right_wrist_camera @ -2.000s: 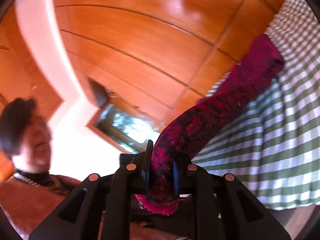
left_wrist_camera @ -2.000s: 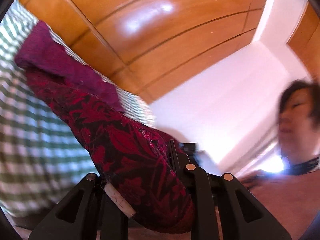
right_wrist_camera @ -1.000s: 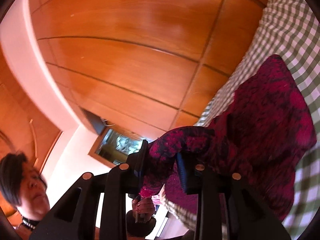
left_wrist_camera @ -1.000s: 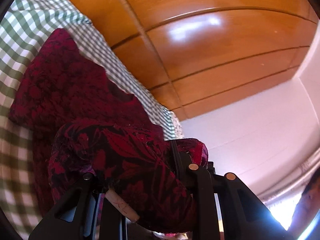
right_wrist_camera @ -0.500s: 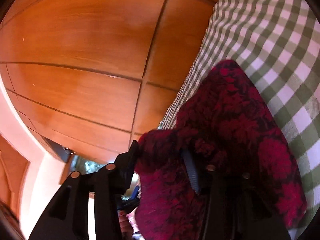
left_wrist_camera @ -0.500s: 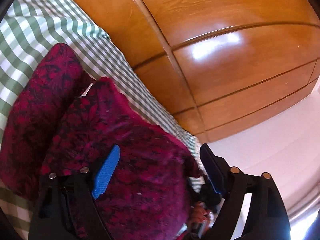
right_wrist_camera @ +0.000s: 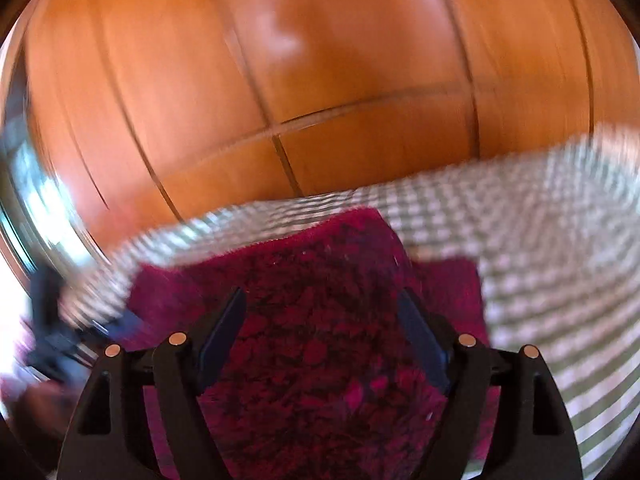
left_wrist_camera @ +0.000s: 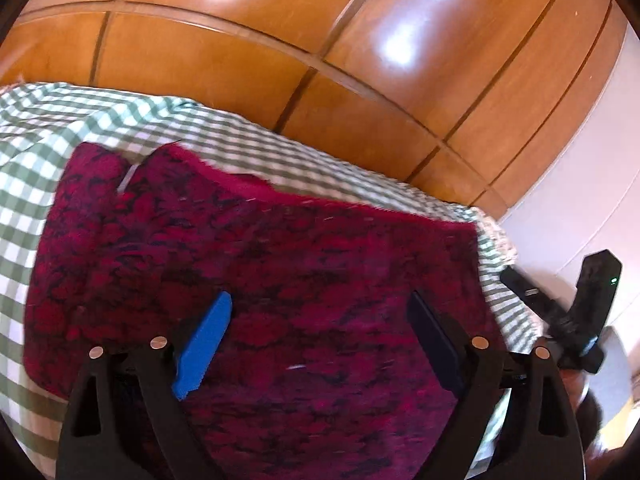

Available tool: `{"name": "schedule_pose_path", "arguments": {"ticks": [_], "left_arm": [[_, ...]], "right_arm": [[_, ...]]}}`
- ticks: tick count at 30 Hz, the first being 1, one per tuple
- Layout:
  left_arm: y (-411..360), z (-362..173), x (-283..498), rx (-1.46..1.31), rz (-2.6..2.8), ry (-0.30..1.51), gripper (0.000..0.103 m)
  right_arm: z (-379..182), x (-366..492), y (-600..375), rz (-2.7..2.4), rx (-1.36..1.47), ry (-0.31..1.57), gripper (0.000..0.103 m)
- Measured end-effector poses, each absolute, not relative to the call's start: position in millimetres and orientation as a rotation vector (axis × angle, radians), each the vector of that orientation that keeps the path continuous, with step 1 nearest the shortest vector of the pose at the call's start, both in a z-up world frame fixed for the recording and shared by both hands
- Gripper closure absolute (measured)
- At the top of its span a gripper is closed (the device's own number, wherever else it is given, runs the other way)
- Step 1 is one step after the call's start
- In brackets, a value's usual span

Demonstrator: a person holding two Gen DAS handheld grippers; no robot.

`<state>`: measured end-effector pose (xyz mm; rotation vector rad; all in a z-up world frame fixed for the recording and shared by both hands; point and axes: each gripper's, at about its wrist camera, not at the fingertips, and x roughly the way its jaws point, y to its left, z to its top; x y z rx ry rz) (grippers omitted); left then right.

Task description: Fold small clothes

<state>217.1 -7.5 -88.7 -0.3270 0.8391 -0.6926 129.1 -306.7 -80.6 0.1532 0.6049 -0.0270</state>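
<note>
**Fold laid down, both tools let go**

The dark red garment with a black leaf pattern [left_wrist_camera: 280, 280] lies doubled over on the green-and-white checked bedcover [left_wrist_camera: 60, 120], in front of a glossy orange-brown wooden panelled wall [left_wrist_camera: 240, 60]. One layer sits on top of the other, with an under-layer showing at the left edge in the left wrist view.

To do this step well, I would judge it best to lift both tools straight up and away, so no finger drags the top layer out of line, then press the crease flat and square the edges before the next fold.

The left tool [left_wrist_camera: 320, 340] is spread wide, its blue pad [left_wrist_camera: 204, 344] and dark pad [left_wrist_camera: 434, 344] over the cloth with nothing pinched between them. The right tool [right_wrist_camera: 322, 336] is likewise spread wide above the garment [right_wrist_camera: 320, 300], gripping nothing; whether its pads touch the fabric cannot be told, as that view is blurred.
</note>
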Motion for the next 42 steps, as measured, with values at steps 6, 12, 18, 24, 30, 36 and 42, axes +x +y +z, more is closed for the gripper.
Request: {"name": "schedule_pose_path", "arguments": {"ticks": [6, 12, 18, 24, 30, 36, 42], "left_arm": [[-26, -80, 249, -0.297, -0.563, 0.852, 0.013], [-26, -106, 288, -0.249, -0.421, 0.924, 0.013], [-36, -124, 284, -0.128, -0.445, 0.831, 0.004], [-35, -116, 280, -0.141, -0.437, 0.833, 0.004], [-38, -96, 263, -0.190, -0.422, 0.828, 0.004], [-67, -88, 269, -0.041, -0.346, 0.836, 0.004], [-84, -114, 307, 0.071, -0.283, 0.910, 0.004]], "right_arm": [[-97, 184, -290, -0.103, 0.077, 0.727, 0.026], [-125, 215, -316, -0.207, 0.129, 0.850, 0.027], [-151, 226, -344, -0.210, 0.274, 0.879, 0.020], [-151, 226, -338, -0.233, 0.235, 0.856, 0.020], [-151, 226, -334, -0.242, 0.226, 0.848, 0.020], [-150, 224, -334, -0.244, 0.227, 0.842, 0.020], [-150, 223, -335, -0.248, 0.227, 0.839, 0.020]]}}
